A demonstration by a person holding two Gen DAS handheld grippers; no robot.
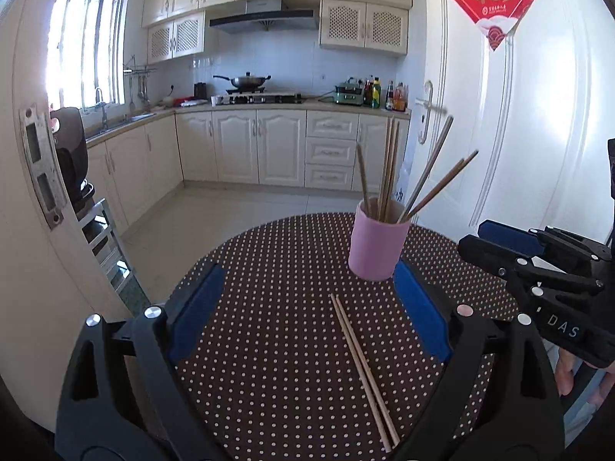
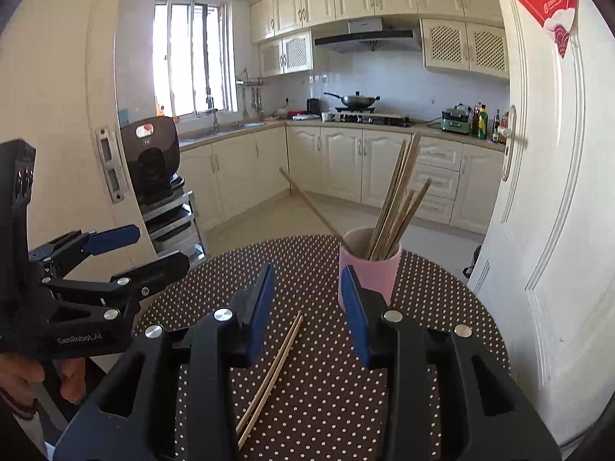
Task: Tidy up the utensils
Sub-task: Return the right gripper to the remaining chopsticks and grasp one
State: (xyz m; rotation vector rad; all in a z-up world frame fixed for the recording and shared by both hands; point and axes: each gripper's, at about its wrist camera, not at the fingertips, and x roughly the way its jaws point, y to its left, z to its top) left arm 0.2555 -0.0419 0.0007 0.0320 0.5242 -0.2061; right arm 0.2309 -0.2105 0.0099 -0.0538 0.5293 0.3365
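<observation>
Both the left gripper [image 1: 307, 307] and right gripper [image 2: 307, 307] hover apart and empty over 2 loose chopsticks [image 1: 363, 368] mid-table [image 1: 269, 345], apparently bound for the pink cup [image 1: 378, 246] near the far edge.

Left tongs [image 1: 307, 307] gape wide over two chopsticks [image 1: 363, 368] lying before the pink cup [image 1: 378, 246].

Sunlit kitchen: cream cabinets [image 1: 238, 146], bright window [image 2: 190, 57], white door [image 1: 530, 123], pale tiled floor [image 1: 215, 211].
</observation>
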